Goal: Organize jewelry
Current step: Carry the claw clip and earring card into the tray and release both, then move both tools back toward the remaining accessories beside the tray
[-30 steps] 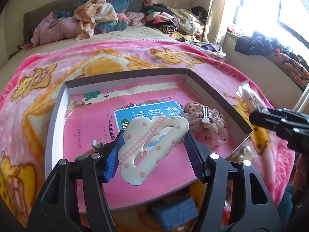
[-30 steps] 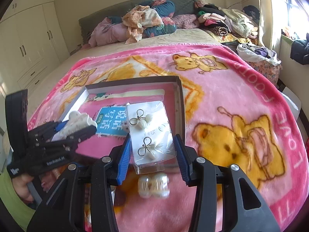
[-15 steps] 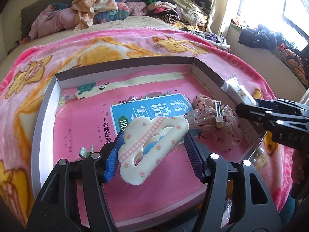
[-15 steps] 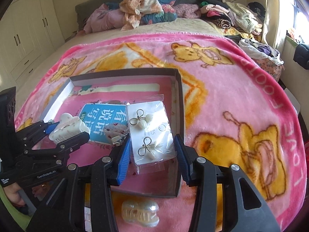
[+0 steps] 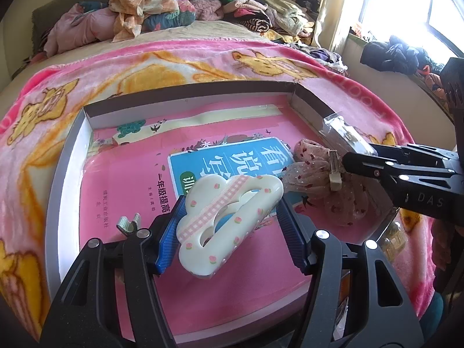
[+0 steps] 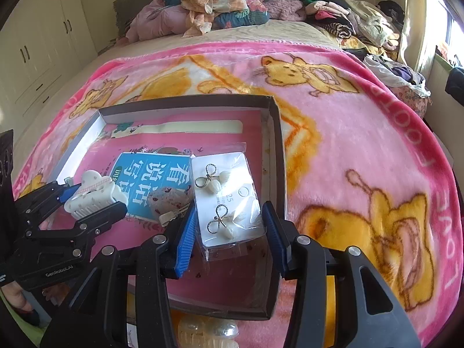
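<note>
My left gripper (image 5: pixel 230 229) is shut on a white cloud-shaped hair claw (image 5: pixel 229 220) and holds it over the shallow box (image 5: pixel 69 145) with the pink printed bottom. My right gripper (image 6: pixel 229 232) is shut on a clear packet of bow earrings (image 6: pixel 226 203), held over the box's right half (image 6: pixel 275 133). The left gripper and the claw (image 6: pixel 92 195) also show in the right wrist view. A pink dotted fabric hair clip (image 5: pixel 327 182) lies in the box near the right wall. A small green clip (image 5: pixel 127 223) lies at the left.
The box rests on a pink bear blanket (image 6: pixel 362 133) on a bed. A pearly claw clip (image 6: pixel 207 333) lies on the blanket in front of the box. Piled clothes (image 5: pixel 150 8) are at the headboard. Wardrobe doors (image 6: pixel 34 46) stand at left.
Both grippers have moved forward over the box with their loads. The earring packet now hangs over the box's right side, near the fabric clip.
</note>
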`<control>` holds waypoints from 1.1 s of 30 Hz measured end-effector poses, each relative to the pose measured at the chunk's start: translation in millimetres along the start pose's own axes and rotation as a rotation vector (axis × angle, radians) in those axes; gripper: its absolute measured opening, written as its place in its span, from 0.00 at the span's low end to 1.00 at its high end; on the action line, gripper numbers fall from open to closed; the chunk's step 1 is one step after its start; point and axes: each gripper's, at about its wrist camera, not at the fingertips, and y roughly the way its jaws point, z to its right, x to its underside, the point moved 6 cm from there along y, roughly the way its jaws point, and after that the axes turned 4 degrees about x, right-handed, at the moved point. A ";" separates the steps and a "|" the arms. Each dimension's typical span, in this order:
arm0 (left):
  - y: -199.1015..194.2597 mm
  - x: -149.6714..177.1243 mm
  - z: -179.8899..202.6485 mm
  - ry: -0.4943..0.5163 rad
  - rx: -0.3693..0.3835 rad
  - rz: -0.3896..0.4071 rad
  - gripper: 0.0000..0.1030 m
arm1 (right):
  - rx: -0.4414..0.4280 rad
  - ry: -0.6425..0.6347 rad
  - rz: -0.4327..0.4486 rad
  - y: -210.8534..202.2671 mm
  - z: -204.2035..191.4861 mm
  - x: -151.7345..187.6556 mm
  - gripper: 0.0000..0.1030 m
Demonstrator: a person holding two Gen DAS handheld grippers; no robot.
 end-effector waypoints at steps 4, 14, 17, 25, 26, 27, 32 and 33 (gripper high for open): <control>-0.1 0.3 -0.5 -0.003 -0.004 0.001 0.52 | -0.005 -0.004 0.001 -1.1 0.2 -0.8 0.50; -13.3 2.4 -5.7 -0.020 -0.020 0.021 0.59 | -0.030 0.030 0.056 -25.6 1.5 0.1 0.69; -26.5 1.7 -9.2 -0.035 -0.027 0.053 0.60 | -0.024 0.033 0.071 -34.8 3.2 1.0 0.74; -52.4 -0.7 -16.4 -0.073 -0.044 0.104 0.76 | -0.020 0.067 0.118 -59.5 11.2 4.5 0.81; -57.0 -0.7 -16.9 -0.078 -0.047 0.116 0.77 | -0.020 0.068 0.122 -61.8 11.3 5.1 0.81; -60.2 -0.7 -16.1 -0.079 -0.047 0.121 0.79 | -0.019 0.070 0.127 -64.7 11.3 5.9 0.81; -78.1 -0.7 -14.8 -0.084 -0.046 0.155 0.86 | -0.023 0.075 0.143 -75.6 9.4 8.7 0.83; -80.6 -0.8 -14.8 -0.085 -0.046 0.160 0.89 | -0.023 0.074 0.148 -78.3 9.0 9.1 0.83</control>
